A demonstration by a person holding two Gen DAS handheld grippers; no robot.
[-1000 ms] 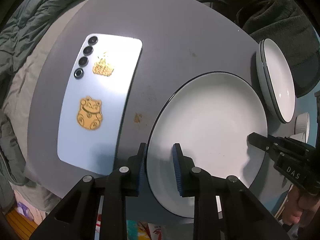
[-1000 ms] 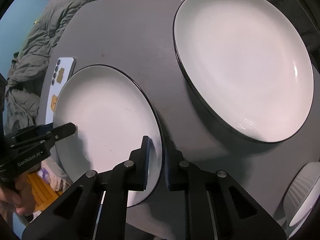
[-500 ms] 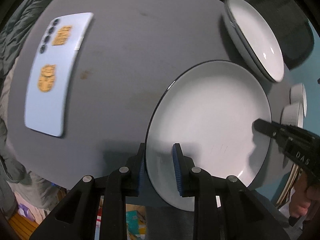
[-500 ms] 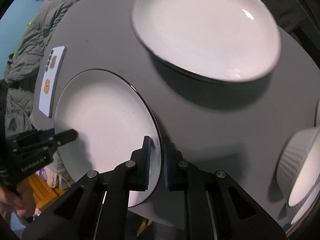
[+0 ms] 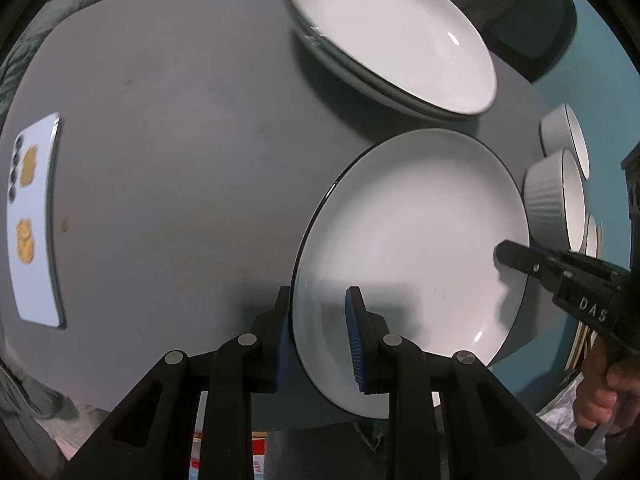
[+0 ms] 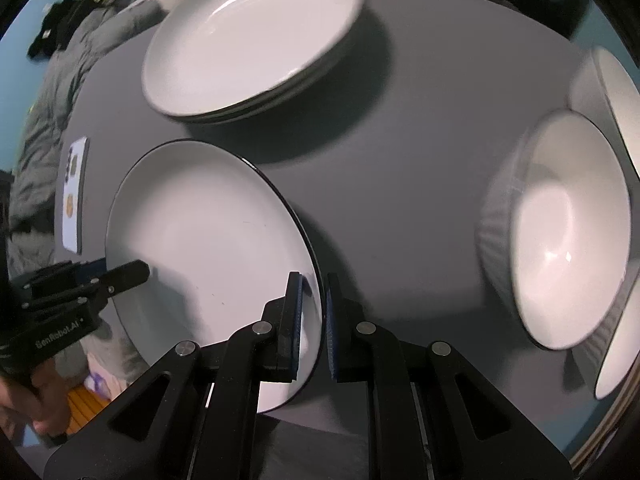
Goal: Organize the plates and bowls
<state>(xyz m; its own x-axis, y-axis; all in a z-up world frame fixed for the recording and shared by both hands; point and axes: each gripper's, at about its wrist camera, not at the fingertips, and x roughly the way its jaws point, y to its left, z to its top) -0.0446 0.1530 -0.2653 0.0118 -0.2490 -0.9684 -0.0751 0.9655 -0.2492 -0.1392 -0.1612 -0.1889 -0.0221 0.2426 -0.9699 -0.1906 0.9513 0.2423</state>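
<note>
A white plate with a black rim (image 5: pixel 416 240) is held between both grippers above the grey table (image 5: pixel 180 160). My left gripper (image 5: pixel 318 332) is shut on its near-left rim. My right gripper (image 6: pixel 314 316) is shut on the opposite rim of the same plate (image 6: pixel 208 240). A stack of white plates (image 5: pixel 388 36) sits at the back of the table and also shows in the right wrist view (image 6: pixel 248 36). Ribbed white bowls (image 6: pixel 560 224) stand on the right, seen too in the left wrist view (image 5: pixel 556 196).
A pale blue phone (image 5: pixel 34 220) with gold stickers lies at the table's left edge, also in the right wrist view (image 6: pixel 74 196). A grey padded coat (image 6: pixel 60 92) lies beyond the table. The table's front edge is close below the held plate.
Both grippers have carried the plate up and to the right, toward the plate stack and bowls. The phone has slid toward the left edge of the views. The grips are unchanged.
</note>
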